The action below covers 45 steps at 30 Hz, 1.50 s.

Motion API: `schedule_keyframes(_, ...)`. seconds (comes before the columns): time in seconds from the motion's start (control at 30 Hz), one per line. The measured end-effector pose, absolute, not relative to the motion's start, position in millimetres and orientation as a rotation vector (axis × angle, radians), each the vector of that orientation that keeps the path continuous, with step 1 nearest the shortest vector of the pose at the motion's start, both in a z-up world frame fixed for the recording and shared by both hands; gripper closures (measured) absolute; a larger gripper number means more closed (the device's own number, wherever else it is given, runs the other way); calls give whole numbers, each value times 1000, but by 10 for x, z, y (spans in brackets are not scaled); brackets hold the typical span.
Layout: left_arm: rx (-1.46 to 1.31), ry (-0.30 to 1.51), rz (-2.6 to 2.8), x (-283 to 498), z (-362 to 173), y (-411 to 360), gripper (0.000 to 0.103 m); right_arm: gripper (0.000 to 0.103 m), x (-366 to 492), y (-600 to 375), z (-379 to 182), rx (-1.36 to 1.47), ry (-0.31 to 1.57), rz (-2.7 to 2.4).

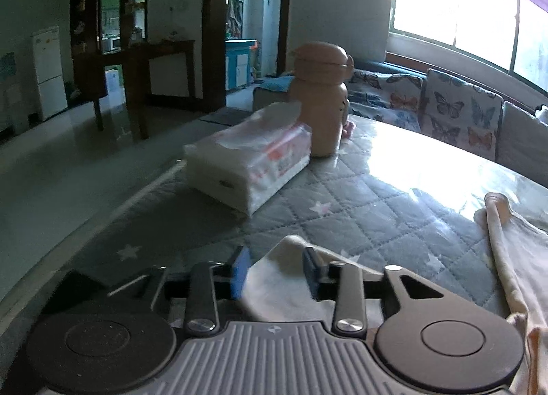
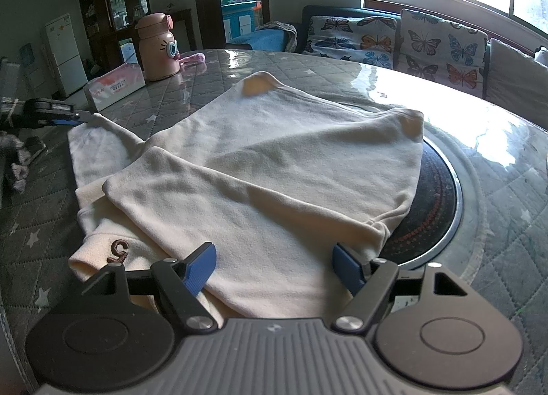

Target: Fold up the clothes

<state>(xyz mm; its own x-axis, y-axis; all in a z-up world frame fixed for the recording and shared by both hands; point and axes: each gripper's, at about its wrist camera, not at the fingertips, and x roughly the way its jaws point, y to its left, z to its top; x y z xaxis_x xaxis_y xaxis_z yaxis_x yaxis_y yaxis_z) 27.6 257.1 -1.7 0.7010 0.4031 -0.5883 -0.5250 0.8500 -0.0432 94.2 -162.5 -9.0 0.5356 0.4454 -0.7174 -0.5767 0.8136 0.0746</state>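
Observation:
A cream sweatshirt (image 2: pixel 274 162) lies spread on the round quilted table (image 2: pixel 496 169), with a sleeve folded across its middle and a small brown emblem (image 2: pixel 118 251) near its left edge. My right gripper (image 2: pixel 274 266) is open, its blue pads straddling the near hem. My left gripper (image 1: pixel 275 271) is open around a corner of the same garment (image 1: pixel 284 278); it also shows in the right wrist view (image 2: pixel 77 117) at the sweatshirt's far left corner. More of the cloth (image 1: pixel 513 251) lies to its right.
A tissue pack (image 1: pixel 250 165) and a pink bottle (image 1: pixel 320 97) stand at the table's far left; both also show in the right wrist view, tissue pack (image 2: pixel 114 87) and bottle (image 2: pixel 159 47). A dark round inset (image 2: pixel 431 203) sits mid-table. A butterfly-cushion sofa (image 2: pixel 411 39) lies behind.

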Motion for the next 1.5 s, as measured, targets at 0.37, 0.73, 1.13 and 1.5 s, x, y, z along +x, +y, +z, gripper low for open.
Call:
schedule_keyframes(0.37,-257,629,552,111,-127,2546,50,25,907,-1603,-63,-187,790,613)
schedule_keyframes(0.73,-253,567,475,196,81,2447,97,25,846,-1589,14,-188,764,622)
schedule_keyframes(1.13,-223,395,68,259,914,1356,98,25,791,-1691,114,-157,729,623)
schedule_keyframes(1.5,-154,448,-313,400,875,316,98,25,762,-1820,162,-128,710,610)
